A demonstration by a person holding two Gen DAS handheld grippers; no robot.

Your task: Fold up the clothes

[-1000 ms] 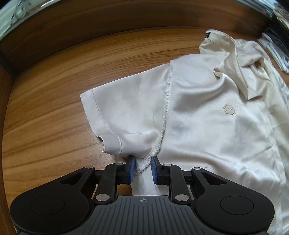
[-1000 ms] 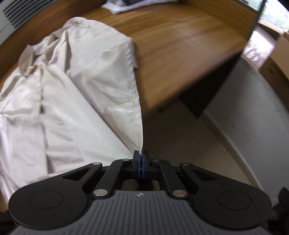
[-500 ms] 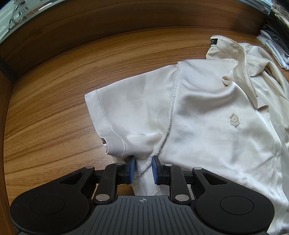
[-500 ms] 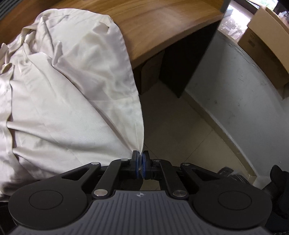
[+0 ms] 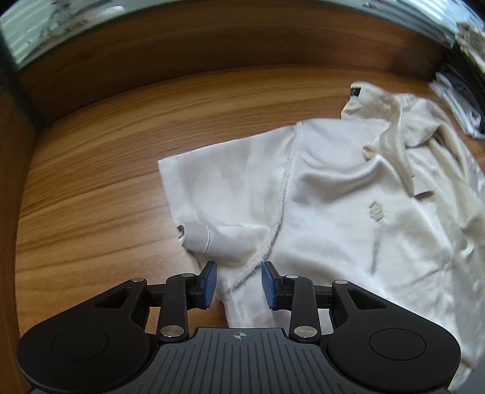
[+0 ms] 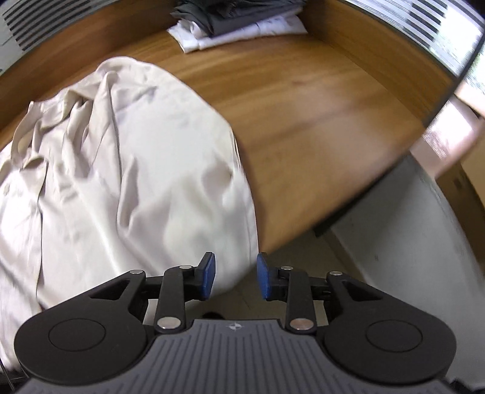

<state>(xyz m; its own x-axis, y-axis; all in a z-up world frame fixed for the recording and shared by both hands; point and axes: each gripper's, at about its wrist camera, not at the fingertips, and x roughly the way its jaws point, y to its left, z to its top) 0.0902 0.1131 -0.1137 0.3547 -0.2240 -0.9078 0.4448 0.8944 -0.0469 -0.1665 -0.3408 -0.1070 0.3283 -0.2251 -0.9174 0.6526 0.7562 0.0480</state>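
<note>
The wooden table (image 5: 100, 188) filled most of both views, its near edge dropping to a pale floor (image 6: 303, 251) in the right wrist view. A cream shirt (image 5: 333, 212) lay spread across the table, collar (image 5: 391, 142) toward the far side, one short sleeve (image 5: 218, 188) stretched out flat to the left, a small emblem (image 5: 376, 210) on the chest. In the right wrist view the shirt's (image 6: 136, 169) lower part draped over the table edge, rumpled and blurred. A stack of folded clothes (image 6: 239, 24) sat at the far side of the table, well apart from the shirt.

The left gripper (image 5: 239, 285) pointed steeply down at the underarm seam (image 5: 282, 194); its jaws had just been opening and stood partly apart, the seam's lower end and loose cloth between the blue pads (image 5: 209, 283), which no longer pressed it.

The right gripper (image 6: 232, 277) hung just beside the shirt's hanging right edge. Its jaws had just been opening too and stood partly apart; the cloth lay beyond them, gripped by neither pad.
</note>
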